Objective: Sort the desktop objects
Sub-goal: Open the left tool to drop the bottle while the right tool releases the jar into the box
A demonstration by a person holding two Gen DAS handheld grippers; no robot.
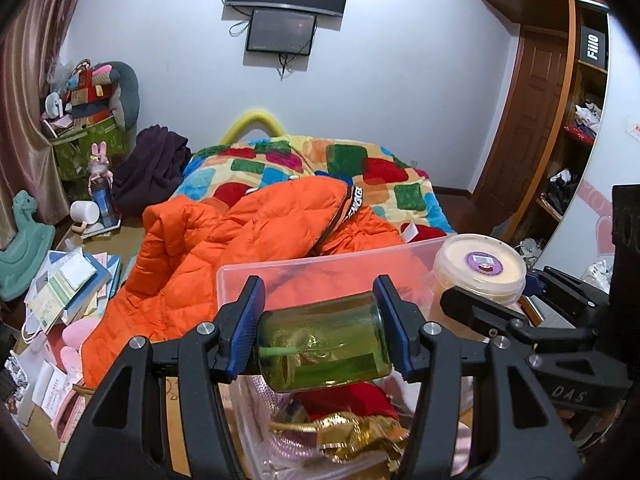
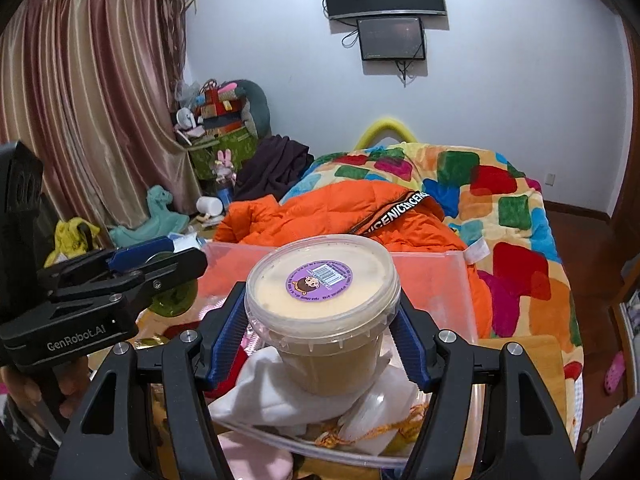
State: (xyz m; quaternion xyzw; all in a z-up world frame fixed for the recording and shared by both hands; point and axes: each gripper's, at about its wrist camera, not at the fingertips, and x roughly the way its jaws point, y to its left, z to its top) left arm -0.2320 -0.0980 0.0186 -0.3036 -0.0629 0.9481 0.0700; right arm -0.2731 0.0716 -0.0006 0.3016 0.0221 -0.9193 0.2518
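In the left wrist view, your left gripper (image 1: 320, 328) sat at lower centre, its blue pads pinching a green glass jar (image 1: 324, 350) lying sideways between them. The jar hung above the clear plastic bin (image 1: 320, 268), over red and gold items (image 1: 352, 424) inside. At the right of the frame your right gripper (image 1: 516, 304) carried a lidded plastic tub (image 1: 480, 264). An orange jacket (image 1: 224, 248) lay behind the bin.

In the right wrist view, your right gripper (image 2: 322, 340) clamped the lidded plastic tub (image 2: 322, 300) upright at centre frame, pads against its sides below the lid. It hung over the clear plastic bin (image 2: 432, 276) and white cloth (image 2: 280, 392). Your left gripper (image 2: 160, 256) appeared at the left edge, holding the green glass jar (image 2: 172, 300).
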